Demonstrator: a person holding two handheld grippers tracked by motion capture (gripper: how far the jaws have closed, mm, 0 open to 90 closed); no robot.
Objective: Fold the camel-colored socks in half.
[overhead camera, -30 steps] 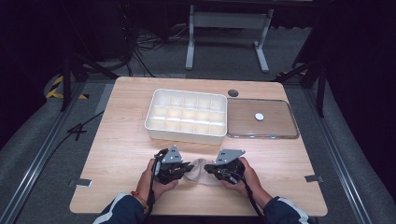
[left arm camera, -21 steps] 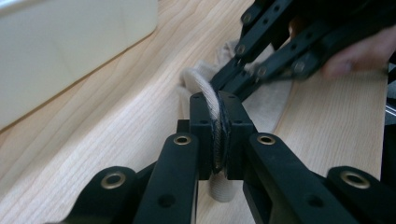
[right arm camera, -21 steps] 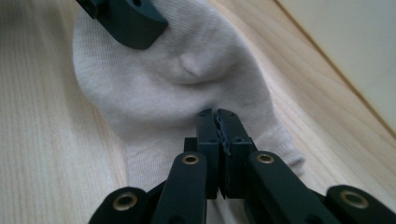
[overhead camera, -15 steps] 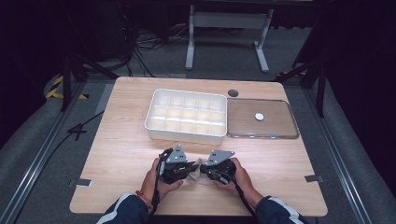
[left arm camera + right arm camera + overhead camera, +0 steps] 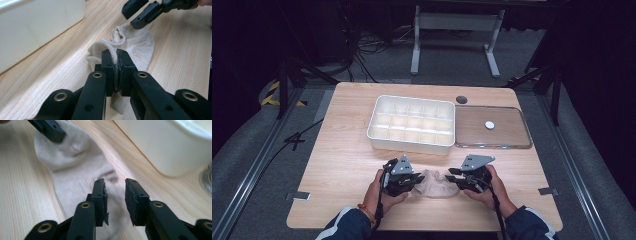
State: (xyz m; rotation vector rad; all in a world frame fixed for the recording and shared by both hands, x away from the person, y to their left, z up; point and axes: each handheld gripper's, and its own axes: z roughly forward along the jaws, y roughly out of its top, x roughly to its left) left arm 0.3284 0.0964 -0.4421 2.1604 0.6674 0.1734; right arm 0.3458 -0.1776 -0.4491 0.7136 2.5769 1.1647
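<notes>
Near the table's front edge, the left claw (image 5: 117, 72) pinches the sock (image 5: 135, 46); the right claw (image 5: 115, 195) has just spread, drawing back.

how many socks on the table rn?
1. The beige fabric sock lies on the wooden table in front of the white compartment tray, between the two tools; the left tool is clamped on one end. More could hide in its folds.

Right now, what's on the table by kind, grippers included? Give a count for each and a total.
Beige socks: 1
White divided trays: 1
Clear lids: 1
Grippers: 2, left gripper shut on the sock, right gripper with jaws just opening, nothing pinched between them
Total: 5
</notes>
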